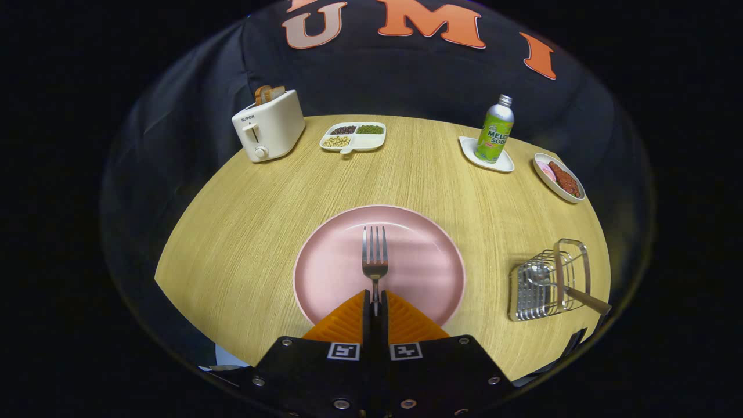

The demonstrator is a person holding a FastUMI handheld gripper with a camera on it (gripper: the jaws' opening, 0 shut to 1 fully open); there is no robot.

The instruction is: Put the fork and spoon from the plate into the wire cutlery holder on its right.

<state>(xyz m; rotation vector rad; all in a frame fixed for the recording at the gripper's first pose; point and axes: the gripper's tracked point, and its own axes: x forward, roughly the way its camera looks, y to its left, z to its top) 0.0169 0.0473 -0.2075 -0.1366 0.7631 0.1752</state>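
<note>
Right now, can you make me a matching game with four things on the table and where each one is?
Things:
1. fork
2. spoon
3. bottle
4. bread

Places:
A. in the toaster
B. in the wire holder
C. on a small white dish
D. on the pink plate, handle pinched between the fingers of the gripper

Pairs: 1-D, 2-B, 3-C, 4-A
</note>
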